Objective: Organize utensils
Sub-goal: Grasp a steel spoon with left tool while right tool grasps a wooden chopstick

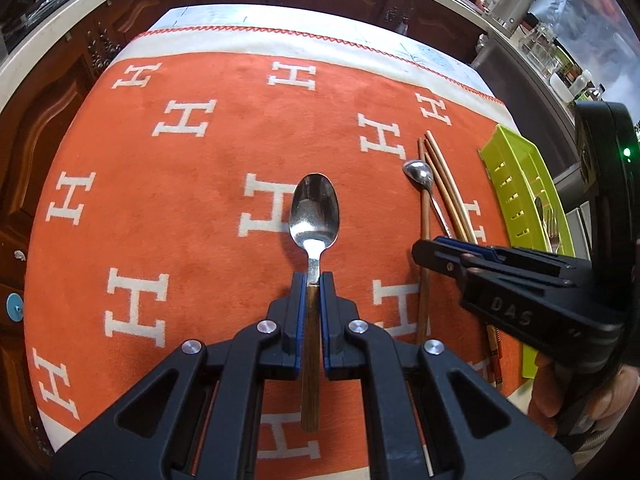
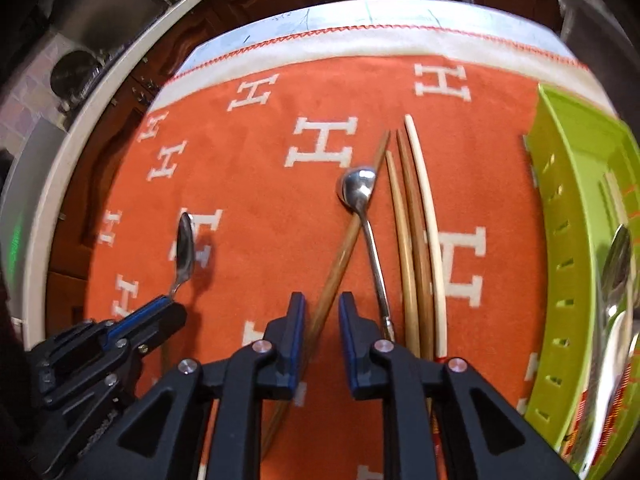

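At frame centre, left gripper (image 1: 314, 280) clamps a spoon (image 1: 315, 210); right gripper (image 2: 322, 304) straddles, unclosed, a chopstick (image 2: 344, 240); green tray (image 2: 568, 184) holds some cutlery, several utensils remain.

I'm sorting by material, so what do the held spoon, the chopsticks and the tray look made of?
Spoon: polished metal bowl with mirror glare; the handle looks brownish, maybe wood or brass-toned. Chopsticks: likely wood or bamboo, matte tan; one is pale cream, material unclear. Tray: glossy lime-green plastic, with moulded slots.
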Demonstrator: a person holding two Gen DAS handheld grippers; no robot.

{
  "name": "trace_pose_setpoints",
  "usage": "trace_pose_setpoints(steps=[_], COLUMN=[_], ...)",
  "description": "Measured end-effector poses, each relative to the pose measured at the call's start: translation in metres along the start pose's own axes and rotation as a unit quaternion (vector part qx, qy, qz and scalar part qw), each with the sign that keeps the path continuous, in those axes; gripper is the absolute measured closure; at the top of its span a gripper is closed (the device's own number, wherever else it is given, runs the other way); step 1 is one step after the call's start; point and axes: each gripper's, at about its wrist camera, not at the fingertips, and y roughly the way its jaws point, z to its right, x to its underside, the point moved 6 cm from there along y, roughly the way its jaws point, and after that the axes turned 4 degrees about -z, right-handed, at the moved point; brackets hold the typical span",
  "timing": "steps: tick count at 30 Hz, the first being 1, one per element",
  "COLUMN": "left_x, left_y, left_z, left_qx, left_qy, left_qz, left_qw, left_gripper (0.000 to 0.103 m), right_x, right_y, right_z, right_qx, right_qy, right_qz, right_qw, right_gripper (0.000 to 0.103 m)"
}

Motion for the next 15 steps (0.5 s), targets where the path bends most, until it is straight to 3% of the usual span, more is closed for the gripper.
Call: trace_pose_setpoints(steps=[5,7,10,15], left_x=[0.002,0.002,0.002,0.001], left_y=[-0.003,-0.008,-0.017,-0.034], left_z=[-0.005,-0.006,-0.009,-0.016], left_qx=[0.005,0.006,0.008,0.008], left_qy=[-0.008,-0.009,-0.011,-0.018], left_qz=[0.002,0.008,0.017,0.035], left_qw=[1.0,0.9999,0.9998,0.9992], left_gripper=[0.099,0.099,0.099,0.099], right_x=[-0.004,-0.005,-0.008,0.0], right_y=[0.004,0.005,0.004,-0.008], right_z=[-0.016,-0.018,-0.015,-0.013], right_qx=[0.09,0.098,0.051,-0.094], right_qy=[-0.059,-0.06,-0.032,0.036], right_qz=[0.022,0.02,0.006,-0.028], right_qw=[0.994,0.993,0.998,0.995], right_gripper=[0.089,0.094,0.097,0.097])
